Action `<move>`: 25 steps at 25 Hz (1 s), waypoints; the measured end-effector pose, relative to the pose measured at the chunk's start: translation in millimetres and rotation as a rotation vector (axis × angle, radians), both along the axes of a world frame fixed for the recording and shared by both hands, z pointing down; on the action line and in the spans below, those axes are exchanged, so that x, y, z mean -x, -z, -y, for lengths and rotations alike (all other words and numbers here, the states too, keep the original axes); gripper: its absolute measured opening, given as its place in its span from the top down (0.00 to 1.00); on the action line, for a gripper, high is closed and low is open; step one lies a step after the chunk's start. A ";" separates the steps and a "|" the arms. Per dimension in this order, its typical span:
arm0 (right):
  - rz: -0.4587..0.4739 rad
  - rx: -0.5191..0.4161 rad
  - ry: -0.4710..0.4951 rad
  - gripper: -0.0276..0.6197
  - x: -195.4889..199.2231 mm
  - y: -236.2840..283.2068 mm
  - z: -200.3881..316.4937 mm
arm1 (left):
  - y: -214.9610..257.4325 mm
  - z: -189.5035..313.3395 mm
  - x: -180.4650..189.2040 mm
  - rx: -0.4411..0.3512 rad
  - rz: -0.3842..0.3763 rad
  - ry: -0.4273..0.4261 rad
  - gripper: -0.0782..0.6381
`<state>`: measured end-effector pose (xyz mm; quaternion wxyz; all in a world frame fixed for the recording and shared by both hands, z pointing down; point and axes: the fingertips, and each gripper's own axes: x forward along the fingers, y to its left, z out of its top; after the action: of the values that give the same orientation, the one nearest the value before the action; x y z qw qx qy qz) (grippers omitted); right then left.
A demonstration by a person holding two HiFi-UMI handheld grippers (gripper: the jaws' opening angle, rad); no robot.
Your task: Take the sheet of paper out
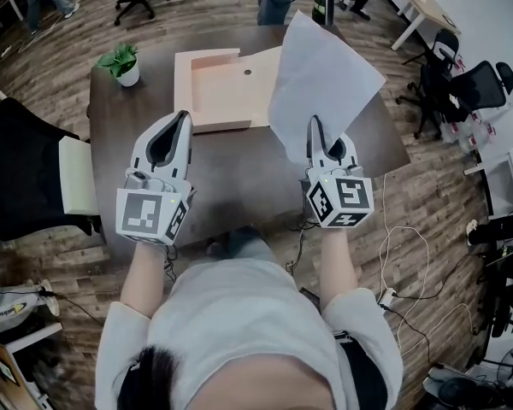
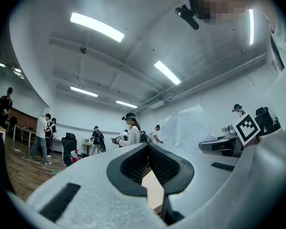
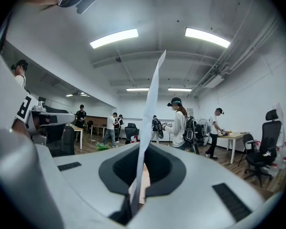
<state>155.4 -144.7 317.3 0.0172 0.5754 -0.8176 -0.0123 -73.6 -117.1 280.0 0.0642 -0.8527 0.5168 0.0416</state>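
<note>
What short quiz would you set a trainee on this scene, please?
1. True or false: the right tool is clamped on the white sheet of paper.
2. Fill in: the left tool, its jaws together, holds ____.
3. Where does the small green plant in a white pot stand?
A) at the far left corner of the dark brown table, as the head view shows it
B) between the left tool's jaws
C) on top of the sheet of paper

Key: 1 true; 2 nothing; 3 A.
</note>
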 end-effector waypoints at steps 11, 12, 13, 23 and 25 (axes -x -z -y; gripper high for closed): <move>-0.009 -0.041 -0.003 0.94 3.7 6.8 -17.0 | 0.4 -9.6 6.8 0.001 -0.005 0.011 0.88; -0.011 -0.046 -0.003 0.94 5.1 7.7 -17.7 | 0.5 -10.5 7.5 0.001 -0.006 0.012 0.88; -0.013 -0.052 -0.003 0.94 6.6 8.8 -18.5 | 0.6 -11.6 8.3 0.001 -0.007 0.012 0.88; -0.035 -0.088 -0.010 0.94 14.6 17.9 -23.4 | 2.0 -15.3 16.3 -0.002 -0.010 0.012 0.88; -0.037 -0.093 -0.010 0.94 14.7 19.3 -23.8 | 2.0 -15.2 16.3 -0.003 -0.009 0.011 0.88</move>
<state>140.6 -120.9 298.0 0.0058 0.5795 -0.8127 -0.0608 -90.0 -101.9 278.0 0.0633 -0.8494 0.5219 0.0460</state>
